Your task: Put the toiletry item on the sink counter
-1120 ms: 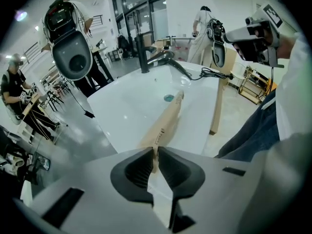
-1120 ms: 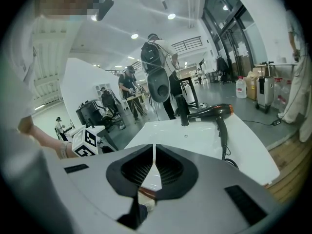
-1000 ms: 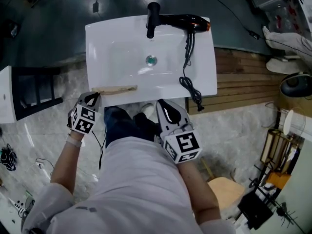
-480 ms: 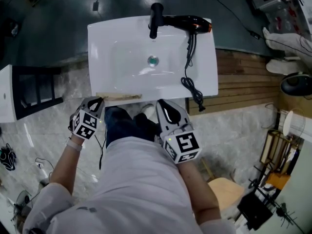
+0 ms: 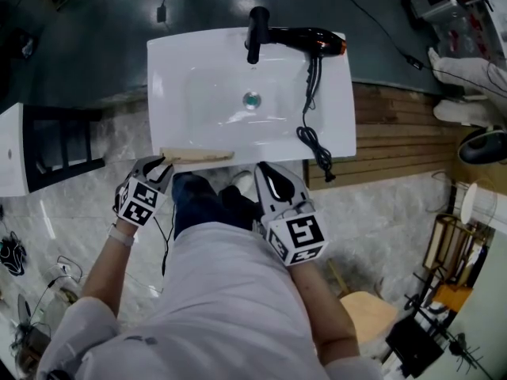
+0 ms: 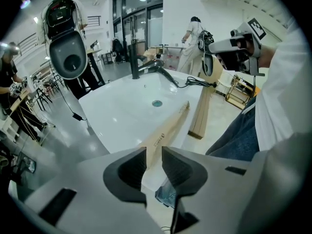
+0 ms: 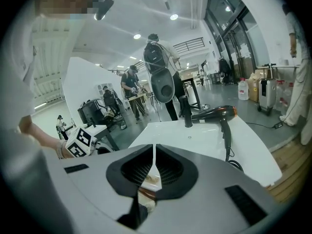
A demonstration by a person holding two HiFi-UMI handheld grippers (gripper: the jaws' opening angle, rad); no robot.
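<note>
The tan toiletry item point(image 5: 198, 156) is lying along the worktop's point(image 5: 337, 109) very front lip, with the left tool point(image 6: 152, 155) hovering slightly parted at its near end (the right tool point(image 7: 153, 165) is pressed together, empty). Any careless brush from that left tool is threatening to tip it off.

Got a sink point(image 5: 169, 93) dead centre, faucet point(image 5: 255, 32) on its far rim, drain point(image 5: 252, 99) in the middle of the bowl. Hair dryer point(image 5: 305, 35) lying along the far right corner, right beside the faucet, cord point(image 5: 311, 133) trailing down the right side and over the near edge. Packet point(image 5: 198, 156) flat along the near rim, left half. Left gripper point(image 5: 158, 165) just near of its left end, right gripper point(image 5: 264, 171) near of the sink, further right.
</note>
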